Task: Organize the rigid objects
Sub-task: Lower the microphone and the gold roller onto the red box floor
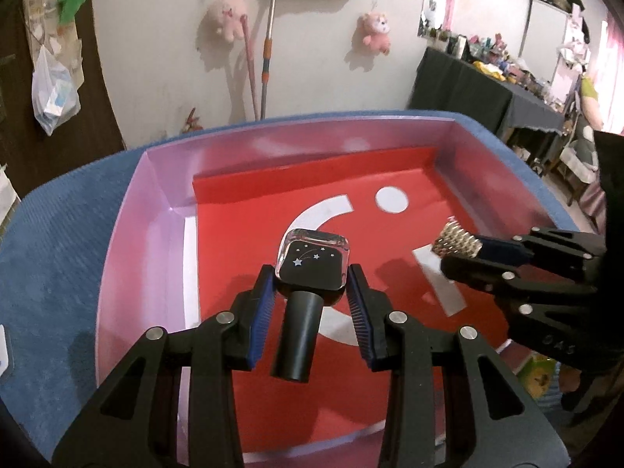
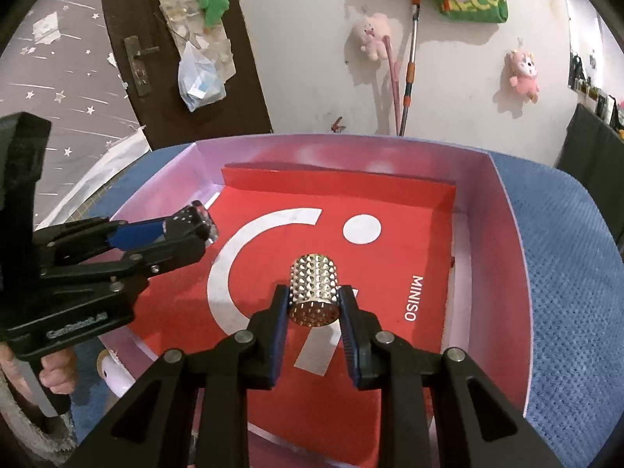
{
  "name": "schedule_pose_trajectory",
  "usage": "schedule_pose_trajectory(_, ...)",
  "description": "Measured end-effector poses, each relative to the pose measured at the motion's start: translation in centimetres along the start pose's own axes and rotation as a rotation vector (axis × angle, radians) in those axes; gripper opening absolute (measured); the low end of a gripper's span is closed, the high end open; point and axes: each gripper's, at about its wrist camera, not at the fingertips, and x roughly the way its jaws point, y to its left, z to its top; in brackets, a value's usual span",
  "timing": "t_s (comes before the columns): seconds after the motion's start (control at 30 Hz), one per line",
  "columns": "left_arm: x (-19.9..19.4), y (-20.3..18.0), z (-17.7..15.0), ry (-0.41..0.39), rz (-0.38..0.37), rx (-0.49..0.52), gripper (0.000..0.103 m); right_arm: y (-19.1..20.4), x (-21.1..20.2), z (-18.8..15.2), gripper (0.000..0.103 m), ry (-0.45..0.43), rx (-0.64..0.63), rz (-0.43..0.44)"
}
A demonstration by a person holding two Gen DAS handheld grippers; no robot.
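Observation:
My left gripper (image 1: 312, 284) is shut on a small black bottle (image 1: 310, 269) with a clear square body, star print and a black cylindrical cap pointing back toward the camera. It hangs over the pink box (image 1: 156, 179) with the red MINISO liner (image 1: 241, 241). My right gripper (image 2: 314, 304) is shut on a studded gold metal cylinder (image 2: 314, 294), held over the same box (image 2: 503, 234). Each gripper shows in the other view: the right with the cylinder (image 1: 454, 241), the left with the bottle (image 2: 195, 220).
The box sits on a blue textured mat (image 1: 58, 241) (image 2: 565, 292). A wall with pink plush toys (image 1: 374, 31) and mop handles (image 1: 269, 50) stands behind. A dark door (image 2: 163, 58) is at left, a cluttered dark table (image 1: 487, 85) at right.

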Motion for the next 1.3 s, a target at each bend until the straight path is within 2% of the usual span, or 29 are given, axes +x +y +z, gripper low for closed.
schedule_pose_trajectory(0.37, 1.6, 1.4, -0.3, 0.063, 0.001, -0.035, 0.035, -0.6, 1.8, 0.5, 0.027, 0.063, -0.007, -0.005)
schedule_pose_trajectory(0.57, 1.6, 1.2, -0.5, 0.073, 0.005, -0.038, 0.035, -0.8, 2.6, 0.8, 0.027, 0.103, -0.025, 0.007)
schedule_pose_trajectory(0.7, 1.5, 1.1, -0.4, 0.07, 0.012, -0.039, 0.035, -1.0, 3.0, 0.6, 0.027, 0.131, -0.071, -0.017)
schedule_pose_trajectory(0.97, 2.7, 1.1, -0.8, 0.12, 0.025, -0.036, 0.035, -1.6, 3.0, 1.0, 0.027, 0.13, -0.066, -0.054)
schedule_pose_trajectory(1.3, 2.8, 1.4, -1.2, 0.117, 0.015, -0.05, 0.035, -1.3, 2.8, 0.6, 0.027, 0.131, -0.065, -0.074)
